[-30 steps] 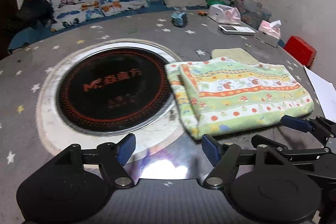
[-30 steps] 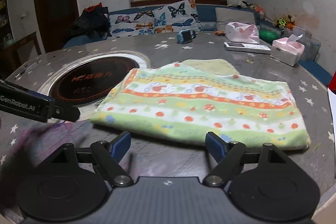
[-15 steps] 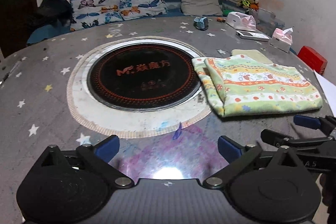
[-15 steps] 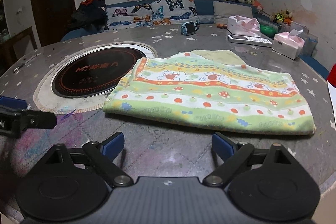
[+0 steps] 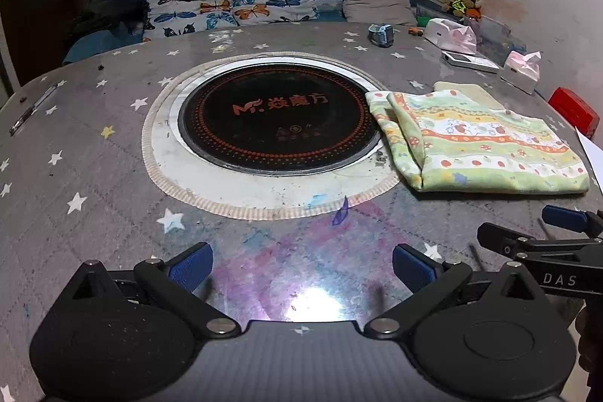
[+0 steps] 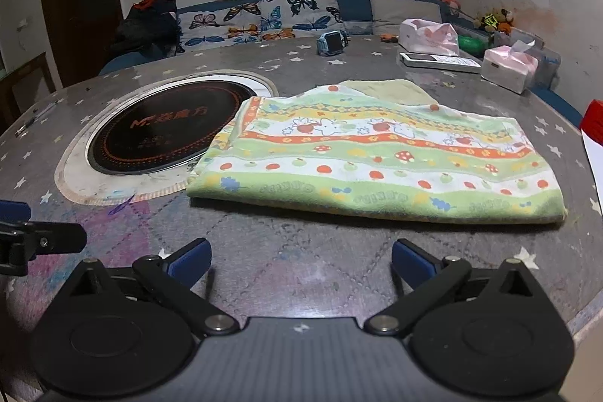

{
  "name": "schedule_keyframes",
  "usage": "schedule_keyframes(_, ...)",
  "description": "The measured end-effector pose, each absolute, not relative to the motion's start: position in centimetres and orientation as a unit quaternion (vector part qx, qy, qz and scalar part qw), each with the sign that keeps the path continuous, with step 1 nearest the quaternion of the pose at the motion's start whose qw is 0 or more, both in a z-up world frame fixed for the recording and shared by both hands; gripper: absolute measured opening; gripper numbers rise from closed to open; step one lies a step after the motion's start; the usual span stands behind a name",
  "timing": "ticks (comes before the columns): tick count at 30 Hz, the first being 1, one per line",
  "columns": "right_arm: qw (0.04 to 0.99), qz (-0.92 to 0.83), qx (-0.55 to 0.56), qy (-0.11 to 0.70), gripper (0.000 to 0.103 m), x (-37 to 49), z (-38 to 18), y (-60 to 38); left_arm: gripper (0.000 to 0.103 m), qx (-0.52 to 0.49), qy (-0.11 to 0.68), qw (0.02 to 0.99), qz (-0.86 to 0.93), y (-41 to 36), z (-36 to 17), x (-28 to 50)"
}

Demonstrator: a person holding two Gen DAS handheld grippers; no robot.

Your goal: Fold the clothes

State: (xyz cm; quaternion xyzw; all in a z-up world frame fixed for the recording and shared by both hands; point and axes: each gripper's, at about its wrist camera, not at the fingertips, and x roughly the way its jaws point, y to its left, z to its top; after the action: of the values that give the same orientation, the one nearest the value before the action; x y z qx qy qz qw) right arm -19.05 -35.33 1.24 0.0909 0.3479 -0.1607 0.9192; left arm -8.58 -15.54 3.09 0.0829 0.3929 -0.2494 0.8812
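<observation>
Blue-padded fingers up front: left gripper [image 5: 301, 268] hangs over bare tabletop w/ its jaws spread wide, nothing btwn them. Right gripper [image 6: 301, 260] sits just short of the folded cloth [image 6: 377, 157], its jaws opening at this moment, pads clear of the fabric, nothing btwn them either. Neither one is touching the cloth.

Landmark is the round black cooktop [image 5: 279, 117] sunk in the grey star-print table [image 5: 94, 176]. Folded cloth, green w/ orange stripes, mushrooms and rabbits, lies flat just right of the cooktop, its left edge lapping over the pale ring around it. One yellowish corner of an under-layer peeks out at the far side. Purple pen scribble [image 5: 341, 213] on the table just nearer than the cooktop.

Left of the cooktop, near the table edge, a pen [image 5: 34, 108]. Beyond and to the right of it: a small blue watch [image 5: 381, 34], a white remote [image 5: 469, 61], a pink tissue box [image 5: 522, 70], a red box [image 5: 573, 112] at the rim. Farther back, butterfly-print cushions [image 5: 233, 2] along a bench, dark window above.
</observation>
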Motion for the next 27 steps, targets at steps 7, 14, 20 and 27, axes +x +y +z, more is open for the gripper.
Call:
schedule_keyframes(7,0.918,-0.162,0.092,0.351,0.103,-19.0,1.0,-35.3,0.103,0.094,0.385,0.884,-0.248,-15.8,3.1,-8.9)
schedule_keyframes(14,0.917,-0.161,0.093,0.352,0.103,-18.8,0.9,-35.1,0.103,0.092,0.385,0.884,-0.249,-15.9,3.1,-8.8)
schedule_keyframes(20,0.918,-0.16,0.093,0.351,0.103,-18.8,0.9,-35.0,0.103,0.086,0.382,0.883,-0.259,-16.2,3.4,-9.0)
schedule_keyframes(27,0.919,-0.161,0.095,0.348,0.103,-18.9,1.1,-35.0,0.103,0.097,0.373,0.884,-0.264,-17.2,3.7,-9.5)
